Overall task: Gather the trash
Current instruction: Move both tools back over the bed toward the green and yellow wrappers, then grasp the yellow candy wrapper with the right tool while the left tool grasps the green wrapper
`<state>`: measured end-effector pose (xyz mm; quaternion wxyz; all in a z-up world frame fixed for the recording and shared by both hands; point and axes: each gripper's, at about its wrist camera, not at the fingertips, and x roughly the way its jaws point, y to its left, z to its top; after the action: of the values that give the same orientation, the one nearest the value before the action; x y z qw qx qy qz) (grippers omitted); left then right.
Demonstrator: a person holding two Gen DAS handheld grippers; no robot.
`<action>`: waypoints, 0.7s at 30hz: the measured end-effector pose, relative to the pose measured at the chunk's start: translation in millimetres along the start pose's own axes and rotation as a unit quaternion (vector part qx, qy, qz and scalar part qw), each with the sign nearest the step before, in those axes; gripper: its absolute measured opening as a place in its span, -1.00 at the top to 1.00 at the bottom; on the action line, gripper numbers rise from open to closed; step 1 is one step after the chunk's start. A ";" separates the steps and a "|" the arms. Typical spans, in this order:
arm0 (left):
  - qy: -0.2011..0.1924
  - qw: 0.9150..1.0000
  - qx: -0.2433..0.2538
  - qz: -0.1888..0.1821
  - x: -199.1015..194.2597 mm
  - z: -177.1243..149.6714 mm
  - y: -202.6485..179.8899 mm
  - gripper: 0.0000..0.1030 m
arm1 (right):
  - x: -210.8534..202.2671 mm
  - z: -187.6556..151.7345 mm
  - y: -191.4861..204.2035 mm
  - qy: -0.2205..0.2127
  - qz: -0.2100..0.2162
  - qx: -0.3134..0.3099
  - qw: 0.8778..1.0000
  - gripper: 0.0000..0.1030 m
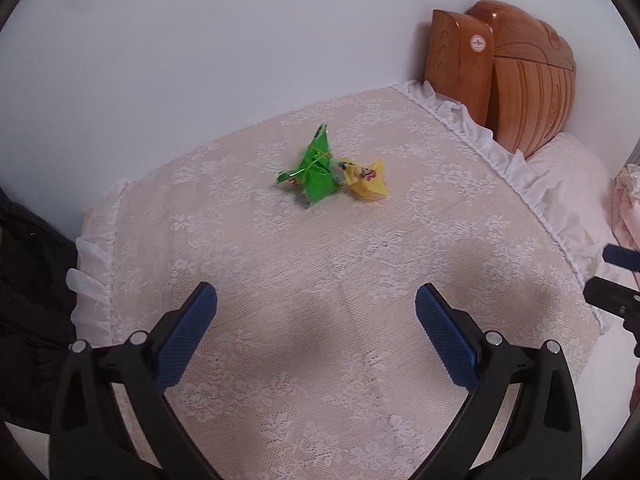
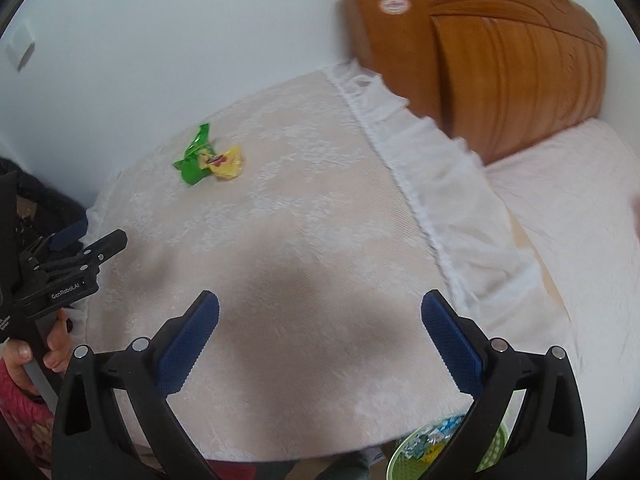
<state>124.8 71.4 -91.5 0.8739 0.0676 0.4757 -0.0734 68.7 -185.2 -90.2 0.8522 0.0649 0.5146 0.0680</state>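
I saw a green wrapper [image 1: 313, 172] and a yellow wrapper [image 1: 366, 180] lying touching each other on the lace cloth [image 1: 280, 280] over the desk, toward its far side near the wall. My left hand-held gripper [image 1: 316, 304] hovered well short of them — jaws wide apart, holding nothing. The right hand-held gripper [image 2: 320, 312] was likewise spread wide and empty. A green basket [image 2: 404, 460] with bits inside sat below the desk's near edge — a wooden headboard [image 1: 520, 80] stood beyond.
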 end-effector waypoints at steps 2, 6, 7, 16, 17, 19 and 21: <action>0.005 1.000 -0.003 0.004 7.4 -0.2 10.2 -0.85 | 27.6 28.5 25.5 0.014 0.020 -0.072 0.997 -0.95; 0.009 1.000 -0.018 0.010 16.3 -5.2 27.0 -0.85 | 78.0 73.1 73.7 0.022 0.038 -0.206 0.978 -0.95; 0.013 1.000 -0.021 0.009 19.0 -6.7 31.2 -0.85 | 86.5 78.9 82.2 0.022 0.036 -0.226 0.973 -0.95; 0.032 0.999 -0.044 0.003 33.4 -12.6 59.3 -0.85 | 175.9 123.5 156.6 0.036 -0.002 -0.392 0.919 -0.95; 0.032 0.999 -0.044 0.005 34.2 -12.5 60.9 -0.85 | 180.6 124.8 157.9 0.040 -0.005 -0.396 0.917 -0.87; 0.030 0.999 -0.043 0.006 35.1 -11.5 60.9 -0.85 | 190.6 127.1 156.2 0.067 0.000 -0.396 0.916 -0.60; 0.030 0.999 -0.043 0.005 37.2 -10.5 61.0 -0.85 | 195.4 128.1 152.1 0.087 0.000 -0.389 0.917 -0.27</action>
<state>147.9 130.8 -125.5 0.8617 0.0350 0.5042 -0.0463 264.8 -5.3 -173.2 0.7621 -0.2781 0.5195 0.2682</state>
